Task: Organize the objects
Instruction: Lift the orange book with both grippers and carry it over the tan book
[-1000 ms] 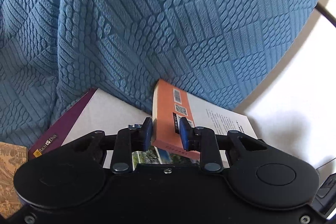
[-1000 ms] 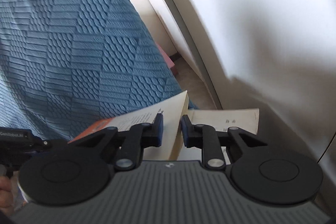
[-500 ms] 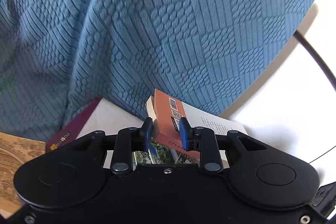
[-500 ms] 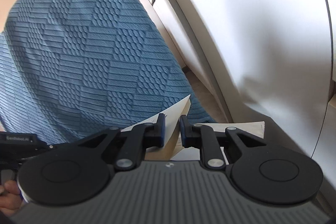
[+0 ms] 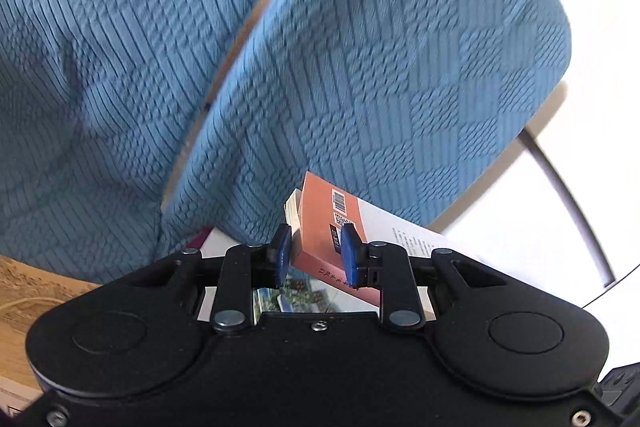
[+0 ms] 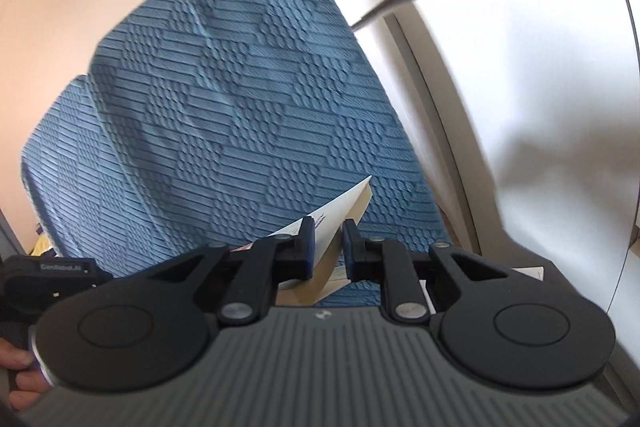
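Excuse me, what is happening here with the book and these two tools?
A person holds a gripper in each hand, and both grip one orange-and-white book. The left gripper clamps its orange spine end; the right gripper clamps the white end. The book hangs in front of blue cushions, above another book.

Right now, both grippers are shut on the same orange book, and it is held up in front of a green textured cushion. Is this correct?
Not quite: the cushion is blue, not green, as the left wrist view shows. The rest stands: the left gripper is shut on the orange book near its spine, and the right gripper is shut on its white page edge.
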{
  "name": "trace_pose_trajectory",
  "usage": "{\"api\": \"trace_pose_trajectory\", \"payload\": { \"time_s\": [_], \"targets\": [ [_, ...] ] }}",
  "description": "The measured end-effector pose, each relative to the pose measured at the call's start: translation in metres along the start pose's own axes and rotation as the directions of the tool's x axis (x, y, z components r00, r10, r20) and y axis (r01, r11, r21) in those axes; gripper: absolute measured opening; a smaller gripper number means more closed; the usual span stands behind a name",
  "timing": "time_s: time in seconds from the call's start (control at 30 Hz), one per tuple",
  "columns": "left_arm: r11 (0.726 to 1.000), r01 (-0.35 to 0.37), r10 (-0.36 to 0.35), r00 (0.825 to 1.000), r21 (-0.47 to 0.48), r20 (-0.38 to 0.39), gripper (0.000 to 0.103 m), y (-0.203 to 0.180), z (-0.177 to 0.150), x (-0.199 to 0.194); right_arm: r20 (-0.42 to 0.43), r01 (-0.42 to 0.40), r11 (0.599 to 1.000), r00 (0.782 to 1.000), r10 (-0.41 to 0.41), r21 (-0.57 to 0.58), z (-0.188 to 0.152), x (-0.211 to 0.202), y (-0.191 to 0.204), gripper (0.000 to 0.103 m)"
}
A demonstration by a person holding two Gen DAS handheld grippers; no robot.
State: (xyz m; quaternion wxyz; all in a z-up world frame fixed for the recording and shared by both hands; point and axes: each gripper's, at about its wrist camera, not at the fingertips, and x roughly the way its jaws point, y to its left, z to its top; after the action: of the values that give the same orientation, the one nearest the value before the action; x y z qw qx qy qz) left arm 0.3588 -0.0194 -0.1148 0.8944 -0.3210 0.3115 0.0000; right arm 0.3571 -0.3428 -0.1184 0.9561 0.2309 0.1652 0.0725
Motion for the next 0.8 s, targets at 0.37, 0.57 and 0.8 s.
{"api": "trace_pose_trajectory", "payload": {
  "time_s": [0.37,0.57,0.8],
  "targets": [
    [0.996,0.026,-0.018,0.995,-0.084,0.095,0.023,0.039,0.036,-0.084,0.022,-0.095,0.994,0.995,0.096,-0.058,0.007,-0.012,0.079,0.017],
    [0.991,0.026,-0.01,0.993,-0.128,0.121,0.021,0.066,0.043,-0.116,0.022,-0.128,0.988,0.991,0.131,-0.088,0.001,-0.018,0.119,0.017],
    [0.982,0.05,-0.031,0.994,-0.184,0.106,0.021,0.109,0.028,-0.151,0.01,-0.131,0.984,0.991,0.133,-0.12,-0.022,-0.032,0.144,0.016]
  ]
}}
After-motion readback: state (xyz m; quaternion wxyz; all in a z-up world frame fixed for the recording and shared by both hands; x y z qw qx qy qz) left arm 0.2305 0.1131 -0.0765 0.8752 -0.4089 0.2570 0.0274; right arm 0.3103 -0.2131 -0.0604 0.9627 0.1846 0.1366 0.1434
